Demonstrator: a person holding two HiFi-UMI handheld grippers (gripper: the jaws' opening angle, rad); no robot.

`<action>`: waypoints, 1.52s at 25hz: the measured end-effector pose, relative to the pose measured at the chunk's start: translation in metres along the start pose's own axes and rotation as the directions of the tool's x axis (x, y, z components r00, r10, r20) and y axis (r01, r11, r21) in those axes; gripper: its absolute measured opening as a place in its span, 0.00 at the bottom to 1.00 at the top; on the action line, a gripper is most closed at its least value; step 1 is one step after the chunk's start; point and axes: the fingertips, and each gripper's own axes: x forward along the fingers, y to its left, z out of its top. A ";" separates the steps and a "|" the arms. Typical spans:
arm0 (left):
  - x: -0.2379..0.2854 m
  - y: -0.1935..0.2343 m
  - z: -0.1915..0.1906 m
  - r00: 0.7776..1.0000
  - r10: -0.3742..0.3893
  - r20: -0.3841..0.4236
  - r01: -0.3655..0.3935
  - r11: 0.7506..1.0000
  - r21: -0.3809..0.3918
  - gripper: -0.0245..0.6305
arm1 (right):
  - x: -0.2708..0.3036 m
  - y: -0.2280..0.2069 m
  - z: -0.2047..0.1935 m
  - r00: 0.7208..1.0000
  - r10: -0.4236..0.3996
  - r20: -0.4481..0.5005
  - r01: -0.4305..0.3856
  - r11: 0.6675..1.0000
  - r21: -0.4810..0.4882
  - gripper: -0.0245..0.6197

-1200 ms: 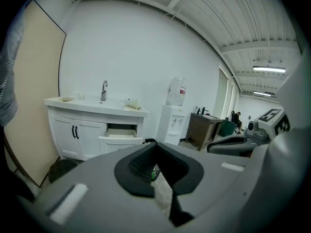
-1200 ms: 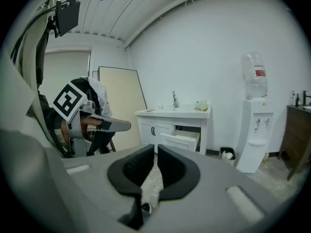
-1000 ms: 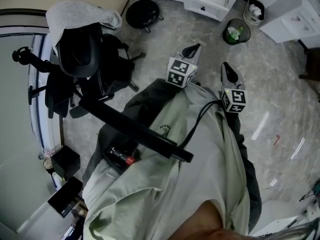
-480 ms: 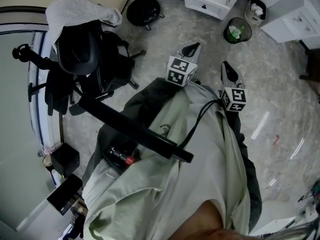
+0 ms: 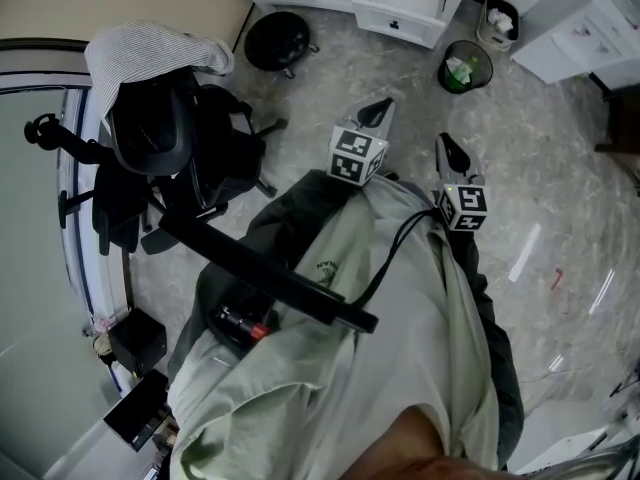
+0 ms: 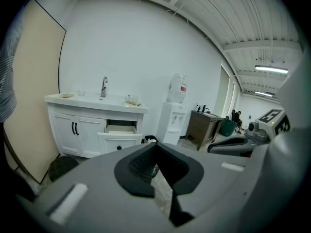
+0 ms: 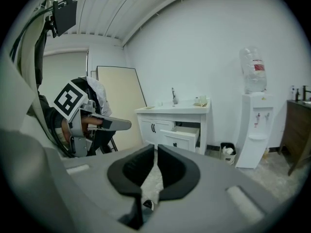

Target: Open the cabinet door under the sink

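I am standing in the middle of the room, well apart from the cabinet (image 6: 87, 111), so the task is not yet really begun. I am holding the left tongs (image 6: 156, 147) and the right tongs (image 7: 156, 150) in front of my body. Both are pointing a little downward, and both are closed together with only a thin slit between the jaws and nothing in them. The cabinet is standing against the far white wall with the tap (image 6: 104, 86) on top. The two doors (image 6: 77, 132) under it are shut, and their black handles (image 6: 75, 128) are sitting side by side at the middle. Just beside the doors, a drawer (image 6: 120, 141) is hanging pulled out. To do this step well, I think I am needing first to walk close, passing between the chair (image 5: 160, 128) on my left and the bin (image 5: 465, 66) on my right, and keeping off the round stool (image 5: 278, 26) near the cabinet. Then I should be opening one pair of tongs before reaching a handle, putting the jaws around that one handle only, closing firmly, and pulling in an arc as the hinge allows, not straight. The open drawer may be standing in the way of the nearer door, so I judge the door far from it the safer choice.
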 end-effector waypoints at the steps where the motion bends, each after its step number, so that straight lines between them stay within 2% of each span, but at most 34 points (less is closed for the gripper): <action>1: 0.001 -0.001 0.000 1.000 -0.003 -0.002 0.003 1.000 0.002 0.05 | 0.000 -0.001 0.000 1.000 -0.003 0.000 0.003 1.000 0.002 0.07; 19: 0.006 0.005 0.002 1.000 -0.022 -0.007 0.022 1.000 0.004 0.05 | 0.004 -0.001 0.004 1.000 -0.030 0.000 0.030 0.999 -0.011 0.07; 27: -0.001 0.012 -0.001 1.000 -0.008 -0.013 0.008 1.000 -0.007 0.05 | 0.006 0.003 0.005 0.999 -0.039 -0.002 0.039 0.999 -0.016 0.07; 38: -0.022 0.026 -0.011 0.999 0.048 -0.011 -0.049 0.998 -0.046 0.05 | 0.013 0.021 -0.003 0.999 0.012 -0.034 -0.013 1.000 -0.028 0.05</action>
